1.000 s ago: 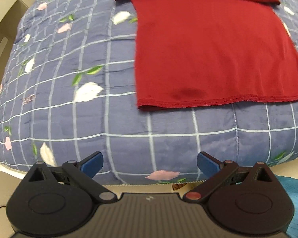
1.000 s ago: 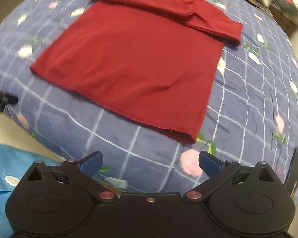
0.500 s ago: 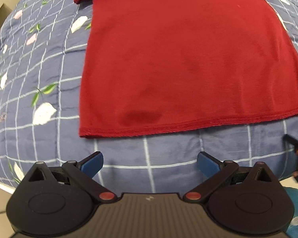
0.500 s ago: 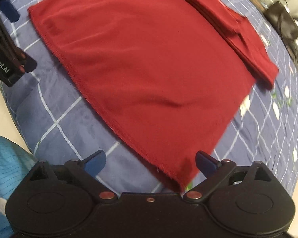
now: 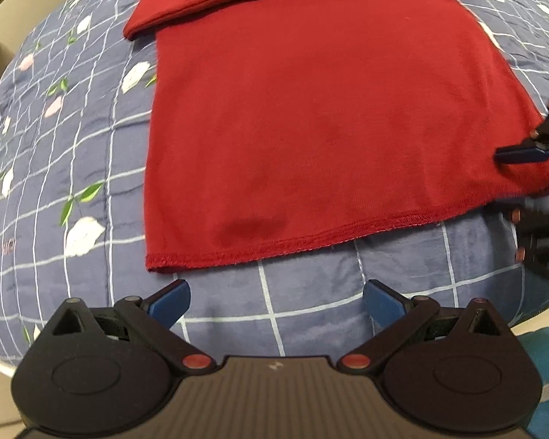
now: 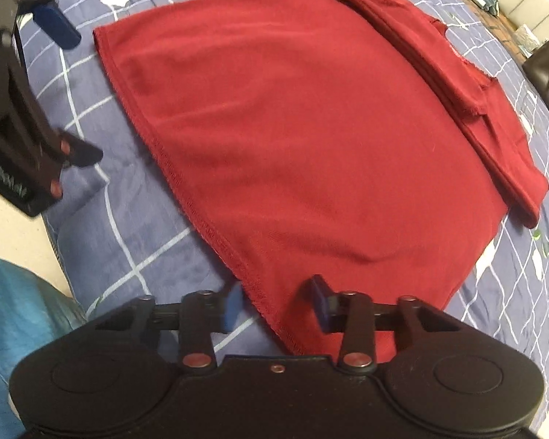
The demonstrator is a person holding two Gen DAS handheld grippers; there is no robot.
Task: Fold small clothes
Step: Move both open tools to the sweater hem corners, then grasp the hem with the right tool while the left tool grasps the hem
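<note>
The red shirt [image 5: 329, 120] lay flat on the checked quilt [image 5: 73, 139], sleeves folded in at the far end, its stitched hem [image 6: 201, 219] nearest me. It looked thin, soft and limp, so I judged the hem corners the best hold. My left gripper [image 5: 276, 301] gaped wide just short of one corner; my right gripper [image 6: 276, 305] straddled the hem near the other, partly narrowed but not pinching.
</note>
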